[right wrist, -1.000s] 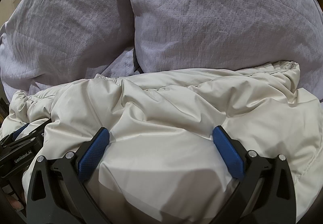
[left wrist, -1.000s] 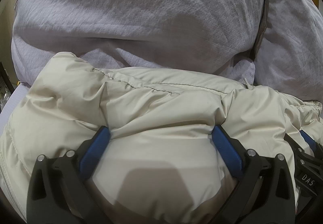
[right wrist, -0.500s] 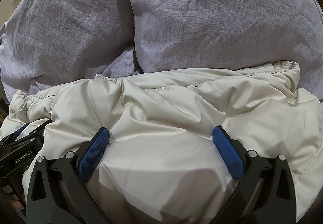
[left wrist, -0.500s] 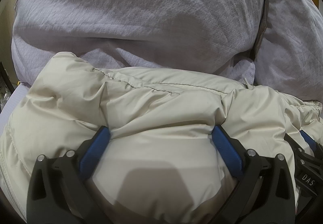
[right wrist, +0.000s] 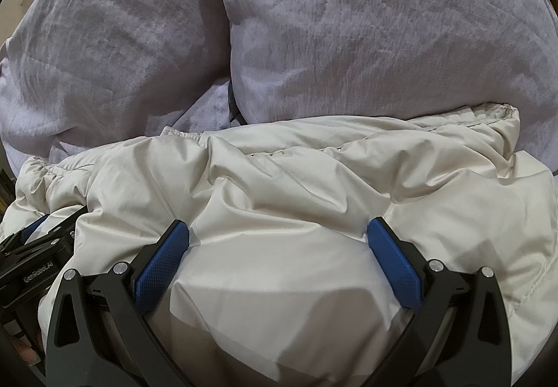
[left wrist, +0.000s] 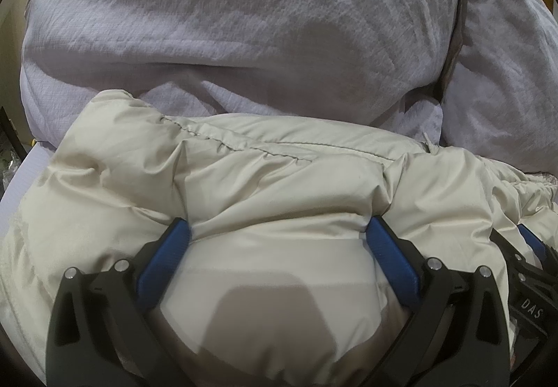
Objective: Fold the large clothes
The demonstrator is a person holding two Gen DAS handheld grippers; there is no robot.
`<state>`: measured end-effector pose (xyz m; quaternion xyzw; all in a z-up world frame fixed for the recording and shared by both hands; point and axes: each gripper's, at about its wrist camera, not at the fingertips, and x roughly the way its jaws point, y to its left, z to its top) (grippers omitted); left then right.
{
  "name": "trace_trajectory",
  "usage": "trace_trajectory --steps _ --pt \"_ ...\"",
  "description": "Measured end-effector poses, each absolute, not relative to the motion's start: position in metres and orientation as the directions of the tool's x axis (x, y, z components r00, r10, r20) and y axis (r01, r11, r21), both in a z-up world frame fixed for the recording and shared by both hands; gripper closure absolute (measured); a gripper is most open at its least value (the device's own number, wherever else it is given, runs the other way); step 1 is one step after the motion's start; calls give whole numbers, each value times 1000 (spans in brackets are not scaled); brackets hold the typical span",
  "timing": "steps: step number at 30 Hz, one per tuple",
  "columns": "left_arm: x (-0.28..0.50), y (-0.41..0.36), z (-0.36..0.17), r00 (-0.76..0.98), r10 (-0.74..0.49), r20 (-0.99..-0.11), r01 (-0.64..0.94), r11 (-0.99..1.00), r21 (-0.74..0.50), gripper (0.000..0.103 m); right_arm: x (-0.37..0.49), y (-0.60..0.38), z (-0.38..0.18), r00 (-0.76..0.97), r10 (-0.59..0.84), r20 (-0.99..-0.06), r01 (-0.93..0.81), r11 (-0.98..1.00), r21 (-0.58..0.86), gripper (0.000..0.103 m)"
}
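With the left gripper and right gripper both spread wide and pressed into the cream puffer jacket filling each frame's lower half below the lavender pillows, pressure was best applied evenly to expel air.

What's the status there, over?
Left hand-held gripper and right hand-held gripper: both wide, pressed into cream puffer jacket. Lilac pillows hard against its far edge.

Smooth, faintly glossy cream puffer jacket cloth. Matt, crinkle-textured lilac pillows. Knurled blue plastic fingers.
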<state>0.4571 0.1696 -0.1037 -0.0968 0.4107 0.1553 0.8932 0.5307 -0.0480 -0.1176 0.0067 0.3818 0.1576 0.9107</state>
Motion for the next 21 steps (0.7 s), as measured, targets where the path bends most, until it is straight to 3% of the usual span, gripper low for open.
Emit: trace_trajectory --steps 6,13,21 --pt "434 174 -76 589 202 -783 -349 937 -20 2 517 -86 -90 660 273 -700 -245 959 142 1" --pt "380 194 -36 606 257 -753 -382 924 7 2 496 -183 -59 678 158 -718 -27 981 190 1" --pt "307 231 -27 545 289 -787 -494 869 -23 2 476 -272 -91 534 207 -820 214 905 368 1"
